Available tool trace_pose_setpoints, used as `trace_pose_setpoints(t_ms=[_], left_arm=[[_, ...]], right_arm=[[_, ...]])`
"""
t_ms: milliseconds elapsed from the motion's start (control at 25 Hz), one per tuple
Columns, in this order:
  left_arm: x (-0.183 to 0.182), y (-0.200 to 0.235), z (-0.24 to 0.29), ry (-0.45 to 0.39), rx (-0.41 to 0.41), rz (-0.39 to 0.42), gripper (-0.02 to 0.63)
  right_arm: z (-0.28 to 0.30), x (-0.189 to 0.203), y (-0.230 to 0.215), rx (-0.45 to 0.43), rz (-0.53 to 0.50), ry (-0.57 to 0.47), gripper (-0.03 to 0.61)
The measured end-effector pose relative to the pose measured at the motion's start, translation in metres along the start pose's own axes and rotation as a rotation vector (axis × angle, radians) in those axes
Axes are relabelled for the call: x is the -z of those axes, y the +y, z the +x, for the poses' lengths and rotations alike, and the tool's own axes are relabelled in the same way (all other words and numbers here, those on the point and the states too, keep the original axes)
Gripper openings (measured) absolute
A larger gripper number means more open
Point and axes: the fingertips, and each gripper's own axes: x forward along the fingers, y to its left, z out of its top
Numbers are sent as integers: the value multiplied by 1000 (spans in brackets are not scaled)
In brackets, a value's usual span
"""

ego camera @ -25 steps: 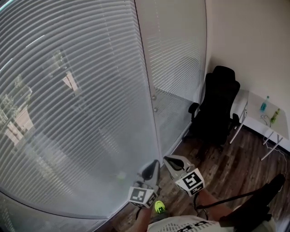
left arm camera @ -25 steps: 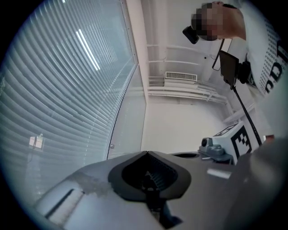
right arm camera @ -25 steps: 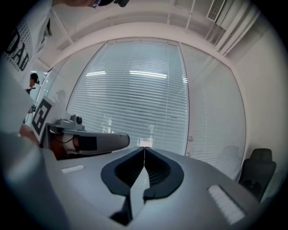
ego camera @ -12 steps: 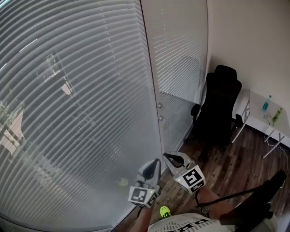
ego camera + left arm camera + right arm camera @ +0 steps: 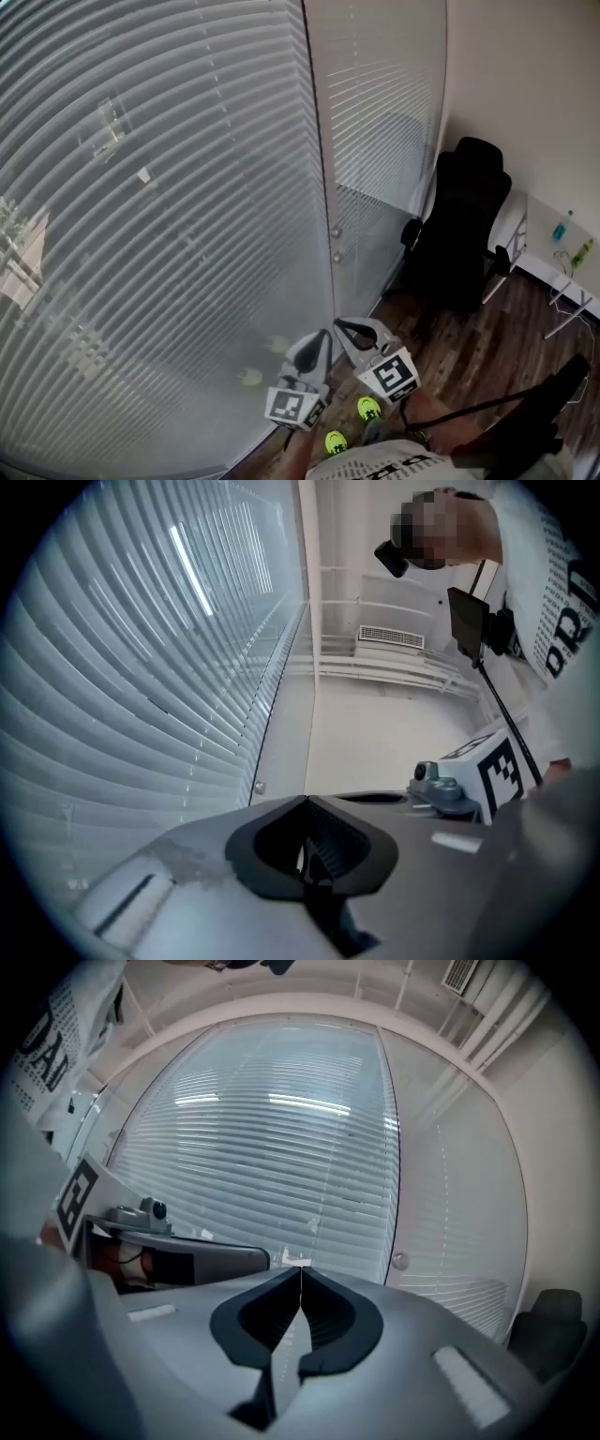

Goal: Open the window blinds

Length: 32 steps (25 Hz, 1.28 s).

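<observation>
The window blinds (image 5: pixel 169 234) fill the left and far wall, fully lowered with slats tilted shut — so opening looks not yet begun — while near the person the left gripper (image 5: pixel 321 337) and right gripper (image 5: pixel 349 327) hover short of them, jaws closed on nothing.

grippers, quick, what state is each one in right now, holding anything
Left gripper: closed, jaws together, holding nothing.
Right gripper: closed, jaws together, holding nothing.
</observation>
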Motion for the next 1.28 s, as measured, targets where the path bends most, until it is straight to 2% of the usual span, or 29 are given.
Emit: trace_pose_setpoints(t_ms=[200, 400, 600, 800, 920, 1080, 1280], left_arm=[[13, 11, 36, -23, -49, 14, -8], [5, 4, 66, -45, -103, 37, -8], [17, 10, 95, -52, -157, 52, -8], [23, 18, 115, -45, -181, 67, -8], [18, 16, 116, -38, -187, 59, -8], [2, 25, 130, -15, -185, 43, -8], [9, 38, 137, -27, -175, 40, -8]], right_arm=[[17, 13, -30, -54, -5, -31, 9], [19, 3, -58, -111, -14, -65, 9], [26, 18, -87, -141, -73, -28, 9], [39, 28, -105, -158, -57, -35, 9], [39, 23, -109, -153, -46, -45, 9], [48, 4, -135, -103, -60, -25, 9], [55, 9, -146, -68, -58, -31, 9]])
